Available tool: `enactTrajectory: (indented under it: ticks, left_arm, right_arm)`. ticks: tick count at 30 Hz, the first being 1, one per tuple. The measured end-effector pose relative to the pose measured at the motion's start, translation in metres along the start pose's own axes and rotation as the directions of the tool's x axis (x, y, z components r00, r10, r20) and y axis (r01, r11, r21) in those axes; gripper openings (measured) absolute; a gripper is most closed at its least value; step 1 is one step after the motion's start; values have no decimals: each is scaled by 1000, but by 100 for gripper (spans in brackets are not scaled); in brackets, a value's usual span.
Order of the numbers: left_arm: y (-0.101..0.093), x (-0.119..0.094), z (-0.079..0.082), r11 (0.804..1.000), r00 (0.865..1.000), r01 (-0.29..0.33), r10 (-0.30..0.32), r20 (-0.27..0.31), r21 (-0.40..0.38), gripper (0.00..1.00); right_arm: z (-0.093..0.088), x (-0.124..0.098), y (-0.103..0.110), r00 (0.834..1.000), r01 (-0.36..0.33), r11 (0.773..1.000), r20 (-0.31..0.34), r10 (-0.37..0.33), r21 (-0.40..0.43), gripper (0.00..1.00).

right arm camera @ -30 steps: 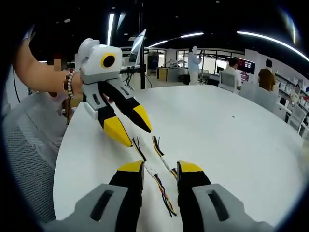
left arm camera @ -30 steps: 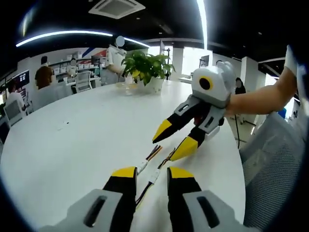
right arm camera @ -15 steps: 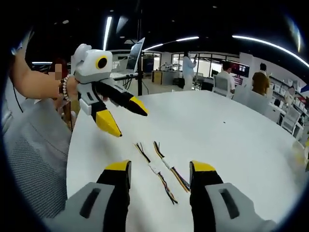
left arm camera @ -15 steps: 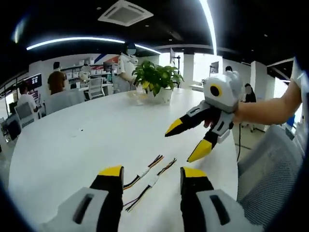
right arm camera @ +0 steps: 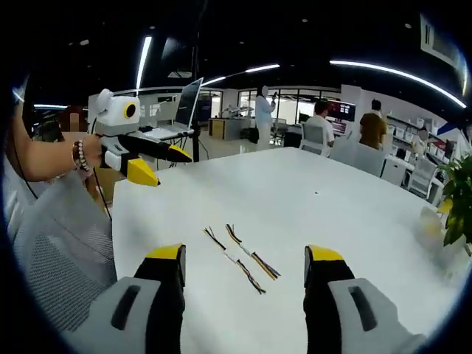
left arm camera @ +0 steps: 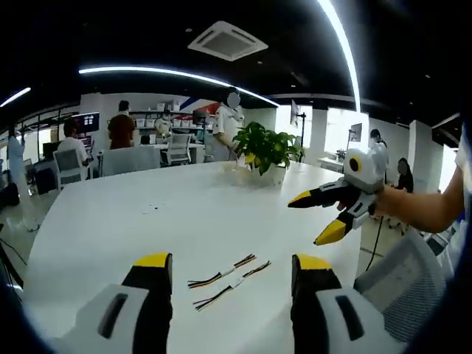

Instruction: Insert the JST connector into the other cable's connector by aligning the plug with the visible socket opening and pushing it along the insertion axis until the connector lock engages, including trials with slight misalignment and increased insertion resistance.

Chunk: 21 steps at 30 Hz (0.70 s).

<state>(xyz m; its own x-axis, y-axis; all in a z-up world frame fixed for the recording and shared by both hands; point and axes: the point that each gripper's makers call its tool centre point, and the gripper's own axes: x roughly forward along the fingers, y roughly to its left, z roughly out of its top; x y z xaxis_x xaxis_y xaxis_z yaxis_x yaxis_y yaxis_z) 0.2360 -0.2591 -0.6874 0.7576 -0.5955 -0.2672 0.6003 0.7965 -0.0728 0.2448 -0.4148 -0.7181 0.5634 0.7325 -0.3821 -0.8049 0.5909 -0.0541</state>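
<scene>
Two short multicoloured cables with white JST connectors lie side by side on the white table (left arm camera: 110, 221): one cable (left arm camera: 221, 275) and the other cable (left arm camera: 230, 286) in the left gripper view, and as cable (right arm camera: 251, 255) and cable (right arm camera: 234, 259) in the right gripper view. My left gripper (left arm camera: 231, 259) stands open just before them, nothing between its yellow-tipped jaws. My right gripper (right arm camera: 245, 252) is open too and holds nothing; it also appears raised at the right as the right gripper (left arm camera: 318, 215). The left gripper (right arm camera: 156, 164) hangs in the air at the left.
A potted plant (left arm camera: 267, 152) stands at the table's far side, and as the plant (right arm camera: 459, 198) at the right edge. A mesh chair (left arm camera: 413, 287) sits beside the table edge. Several people sit or stand at desks in the background. A monitor (right arm camera: 184, 99) stands behind.
Both grippers have pulled back and up from the cables and their jaws have spread wider. The cables lie still on the table.
</scene>
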Motion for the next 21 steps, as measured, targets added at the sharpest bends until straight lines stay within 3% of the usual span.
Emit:
enactTrajectory:
  ticks: [7,12,16,21]
  left_arm:
    - [11,-44,11,997,996,-77,78,50,-18,68]
    - [17,-77,13,989,986,-147,148,77,-20,69]
    - [16,-96,7,985,981,-169,171,90,-30,68]
    - [19,-115,-14,977,976,-209,210,52,-32,67]
  right_arm:
    - [4,-26,9,999,17,999,33,-18,31,65]
    - [0,-43,8,995,71,994,58,-76,82,65]
    - [-5,-54,10,993,90,991,63,-97,99,65]
    - [-15,-66,16,990,107,981,71,-119,162,65]
